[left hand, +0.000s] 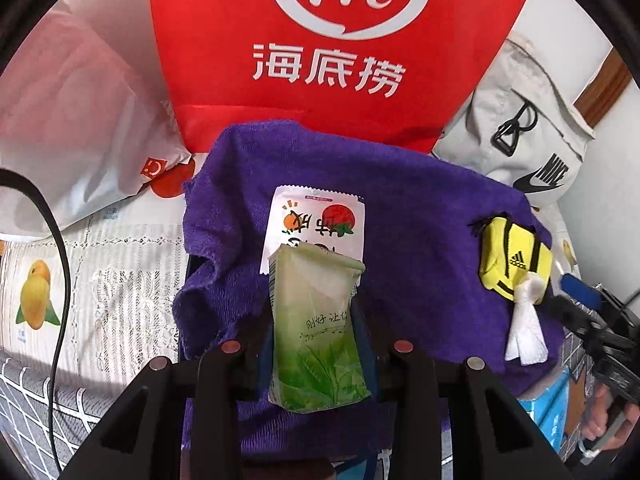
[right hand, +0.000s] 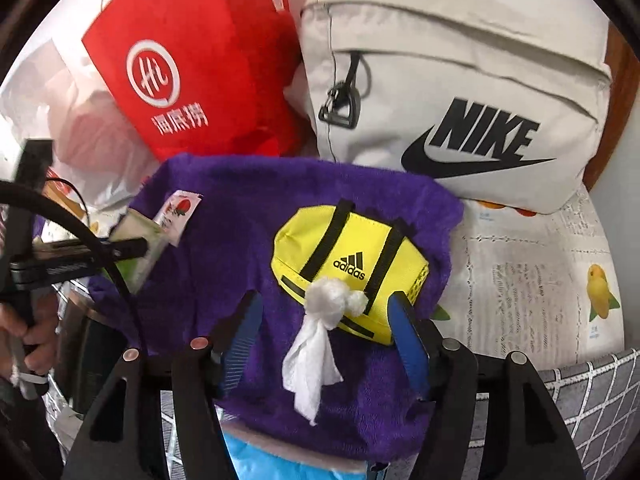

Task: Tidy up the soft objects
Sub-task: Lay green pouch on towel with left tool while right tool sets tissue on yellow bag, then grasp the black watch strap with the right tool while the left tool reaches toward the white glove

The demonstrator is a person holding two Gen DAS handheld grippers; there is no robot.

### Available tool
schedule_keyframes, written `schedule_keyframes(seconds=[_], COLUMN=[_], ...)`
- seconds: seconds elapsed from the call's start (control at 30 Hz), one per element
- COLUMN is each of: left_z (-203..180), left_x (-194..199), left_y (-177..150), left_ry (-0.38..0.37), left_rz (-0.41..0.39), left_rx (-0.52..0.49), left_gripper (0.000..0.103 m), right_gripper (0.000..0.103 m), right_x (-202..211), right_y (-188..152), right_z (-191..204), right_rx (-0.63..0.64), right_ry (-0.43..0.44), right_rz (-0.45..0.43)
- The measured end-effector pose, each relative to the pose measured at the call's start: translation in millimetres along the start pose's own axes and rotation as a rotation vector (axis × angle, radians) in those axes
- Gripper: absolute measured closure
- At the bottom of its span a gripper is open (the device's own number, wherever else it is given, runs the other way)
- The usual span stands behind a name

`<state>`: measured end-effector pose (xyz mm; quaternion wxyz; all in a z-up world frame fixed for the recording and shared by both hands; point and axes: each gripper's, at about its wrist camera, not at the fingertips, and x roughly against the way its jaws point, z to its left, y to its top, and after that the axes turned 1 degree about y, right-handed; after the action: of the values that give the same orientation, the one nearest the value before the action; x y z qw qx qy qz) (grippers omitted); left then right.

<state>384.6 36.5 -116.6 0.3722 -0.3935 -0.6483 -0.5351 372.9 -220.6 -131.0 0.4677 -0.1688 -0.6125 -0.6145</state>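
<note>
My left gripper (left hand: pixel 316 320) is shut on a green tissue pack (left hand: pixel 316 332), held above a purple towel (left hand: pixel 420 216). A white sachet with a fruit print (left hand: pixel 316 220) shows just beyond the pack. In the right wrist view my right gripper (right hand: pixel 324 308) stands open over the same purple towel (right hand: pixel 224 216). A knotted white tissue wad (right hand: pixel 320 332) lies loose between its blue pads (right hand: pixel 408 336). The wad rests against a small yellow Adidas bag (right hand: pixel 344 248). The left gripper (right hand: pixel 136 246) with the green pack (right hand: pixel 138 240) appears at that view's left.
Behind the towel stand a red paper bag (left hand: pixel 320 60), a grey Nike bag (right hand: pixel 460 80) and a white plastic bag (left hand: pixel 80 120). A lace cloth with fruit prints (right hand: pixel 540 272) covers the surface. A black cable (left hand: pixel 60 280) hangs left. Something blue (right hand: pixel 260 460) lies under the towel's near edge.
</note>
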Motion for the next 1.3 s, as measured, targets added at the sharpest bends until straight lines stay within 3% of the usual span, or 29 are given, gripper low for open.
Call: schedule_keyframes(seconds=[0.1,0.13,0.17,0.23,0.5,0.7,1.0,1.3], left_z=[0.7,0.4,0.4,1.2,4.3,9.1,27.4,62.4], left_x=[-3.5,-3.9,-2.3,4.2,49.4,90.3,125.4,121.9], left_y=[-0.3,-0.5,-1.5,-4.5,-25.1,-55.7,-126.8,-209.9], left_ry=[-0.008,-0.02,-0.043,-0.061,0.012,0.001,-0.004,0.028], left_rz=[0.019,0.019,0.01,-0.016,-0.077,-0.129,-0.157,-0.101], left_rx=[0.002,-0.001,-0.003,0.008,-0.028,-0.04,-0.001,0.062], left_gripper=[0.063,0.055,0.036,0.022,0.022,0.022,0.022,0.022], right_gripper=[0.038,0.038,0.038,0.038,0.038,0.038,0.038,0.038], right_x=[11.6,17.6,21.3,30.0,69.1,96.1,121.6,133.5], right_y=[-1.6,-3.8,-5.5,-9.7,-34.1,-65.6,-134.9,-200.9], right_z=[-0.8,-1.3,-0.5,1.8,28.1,53.8,74.9,73.7], right_rx=[-0.019,-0.023,-0.024,-0.02,0.014,0.043,0.037,-0.031], right_ry=[0.017,0.028,0.033,0.04,0.063,0.076,0.097,0.127], right_rz=[-0.029,-0.037,-0.044,-0.06,-0.118,-0.137,-0.118,-0.088])
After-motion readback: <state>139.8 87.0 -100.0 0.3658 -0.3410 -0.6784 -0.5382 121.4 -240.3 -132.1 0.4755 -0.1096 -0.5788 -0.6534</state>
